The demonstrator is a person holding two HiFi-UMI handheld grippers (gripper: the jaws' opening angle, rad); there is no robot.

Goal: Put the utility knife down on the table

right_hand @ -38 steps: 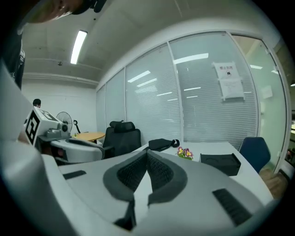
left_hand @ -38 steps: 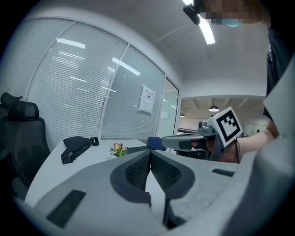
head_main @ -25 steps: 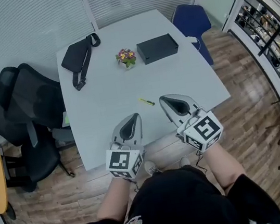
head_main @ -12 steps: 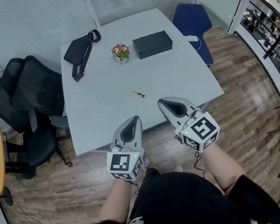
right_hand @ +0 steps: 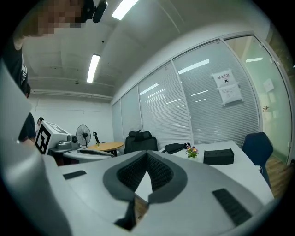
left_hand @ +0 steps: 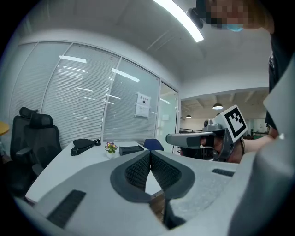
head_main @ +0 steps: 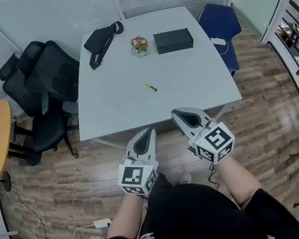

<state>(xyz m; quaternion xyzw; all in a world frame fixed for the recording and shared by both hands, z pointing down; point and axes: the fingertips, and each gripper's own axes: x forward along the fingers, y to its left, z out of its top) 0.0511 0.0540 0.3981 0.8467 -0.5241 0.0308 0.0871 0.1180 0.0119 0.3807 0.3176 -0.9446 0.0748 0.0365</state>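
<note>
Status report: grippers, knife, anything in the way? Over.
Both shut, empty: left gripper, right gripper, short of the table edge. Mid-table: utility knife, lying free. Far end: bag, flowers, black box, apart from it.

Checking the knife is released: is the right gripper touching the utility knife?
Apart. Head view: the utility knife lies mid-table, with bare tabletop between it and the right gripper.

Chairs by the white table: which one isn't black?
The blue chair at the table's far right corner. The office chairs crowded along the table's left side are all black.
</note>
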